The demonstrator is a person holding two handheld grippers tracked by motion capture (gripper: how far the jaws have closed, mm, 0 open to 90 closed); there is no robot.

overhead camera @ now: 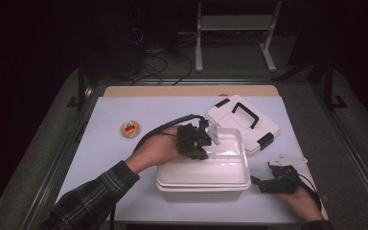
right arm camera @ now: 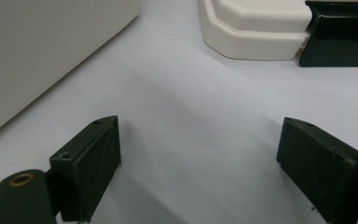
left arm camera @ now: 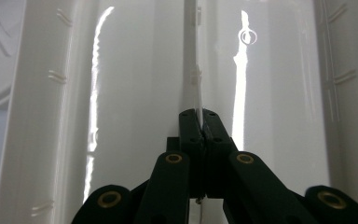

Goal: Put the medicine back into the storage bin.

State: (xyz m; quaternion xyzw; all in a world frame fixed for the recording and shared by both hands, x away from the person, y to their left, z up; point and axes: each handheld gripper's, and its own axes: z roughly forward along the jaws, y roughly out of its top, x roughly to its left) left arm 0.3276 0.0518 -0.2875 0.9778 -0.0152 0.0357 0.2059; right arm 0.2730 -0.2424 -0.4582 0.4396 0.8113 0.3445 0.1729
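Your left gripper hangs over the open white rectangular plastic box, jaws clenched on a thin white plastic divider plate standing on edge inside the box. Your right gripper rests just right of the box's front corner, jaws released, nothing between. The white plastic lid with 1 black handle lies behind the box, touching its far right corner.

The small round thing left on the table is too tiny to make out. In the left gripper view, the thin white piece runs off the top edge. The lid is cropped in the right gripper view.
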